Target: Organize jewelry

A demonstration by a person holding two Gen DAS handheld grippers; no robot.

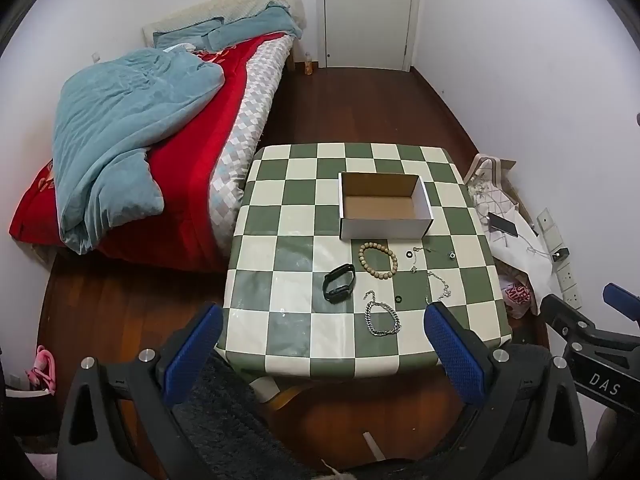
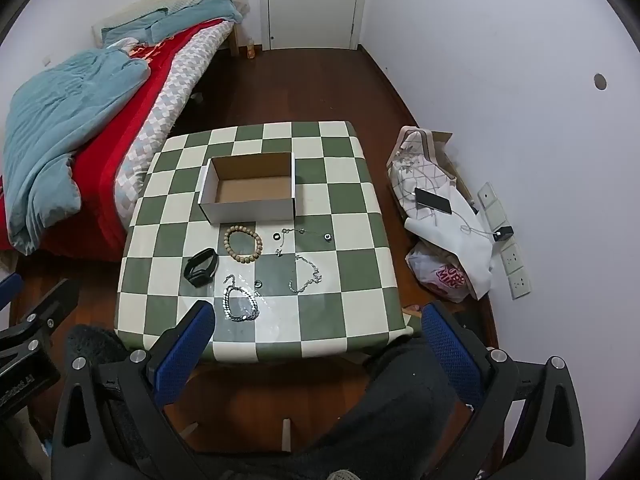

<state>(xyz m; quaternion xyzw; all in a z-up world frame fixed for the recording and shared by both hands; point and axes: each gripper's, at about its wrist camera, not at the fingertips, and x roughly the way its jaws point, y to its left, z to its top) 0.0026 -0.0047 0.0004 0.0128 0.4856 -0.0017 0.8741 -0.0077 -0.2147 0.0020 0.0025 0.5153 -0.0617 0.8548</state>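
An empty white cardboard box (image 1: 384,204) (image 2: 250,192) stands on the green-and-cream checked table (image 1: 280,216) (image 2: 344,200). In front of it lie a wooden bead bracelet (image 1: 378,260) (image 2: 243,245), a black fitness band (image 1: 339,283) (image 2: 201,267), a thick silver chain bracelet (image 1: 382,318) (image 2: 239,303), a thin silver chain (image 1: 440,286) (image 2: 306,276), a thin necklace (image 1: 424,254) (image 2: 298,234) and small dark rings (image 1: 398,300) (image 2: 259,284). My left gripper (image 1: 324,320) and right gripper (image 2: 318,320) are open, empty, held above the table's near edge.
A bed (image 1: 160,140) with a teal duvet and red blanket stands left of the table. Bags, a phone (image 2: 434,201) and cables lie on the floor at the right by the wall. A closed door (image 1: 368,12) is at the back. The right gripper shows in the left view (image 1: 592,332).
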